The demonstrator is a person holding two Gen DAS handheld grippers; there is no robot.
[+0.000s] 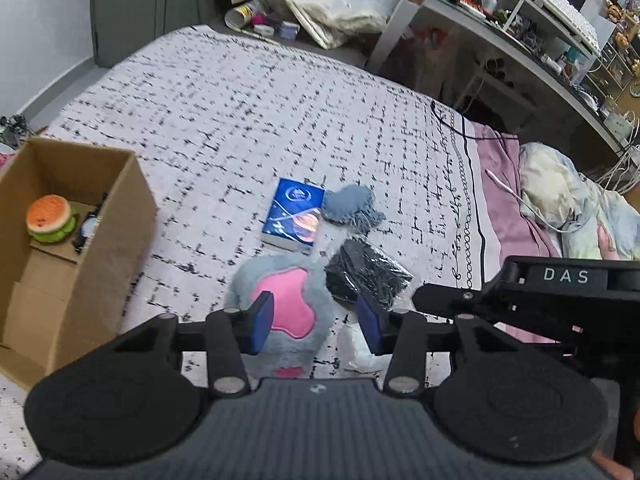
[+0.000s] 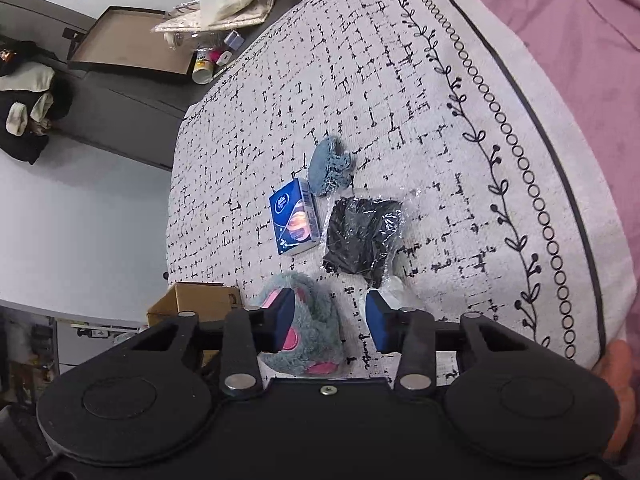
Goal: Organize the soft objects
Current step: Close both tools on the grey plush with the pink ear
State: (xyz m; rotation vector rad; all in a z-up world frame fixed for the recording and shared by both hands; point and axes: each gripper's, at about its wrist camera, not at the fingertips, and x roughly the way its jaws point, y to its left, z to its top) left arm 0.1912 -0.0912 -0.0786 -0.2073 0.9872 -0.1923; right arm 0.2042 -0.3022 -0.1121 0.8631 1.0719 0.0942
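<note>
1. Left wrist: left claw released, hovering over grey-pink plush toy on bed; burger toy inside cardboard box.
2. Right wrist: right claw released above bed, plush toy by left finger; tissue pack, black bundle beyond.

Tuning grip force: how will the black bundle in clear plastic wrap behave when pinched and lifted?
The black bundle looks like folded fabric, so probably soft and light, sagging rather than holding shape. Its glossy crinkled wrap, loose at the edges, may slip on the pads or be all that gets pinched. Lying flat on the bedspread, it is unlikely to roll.
</note>
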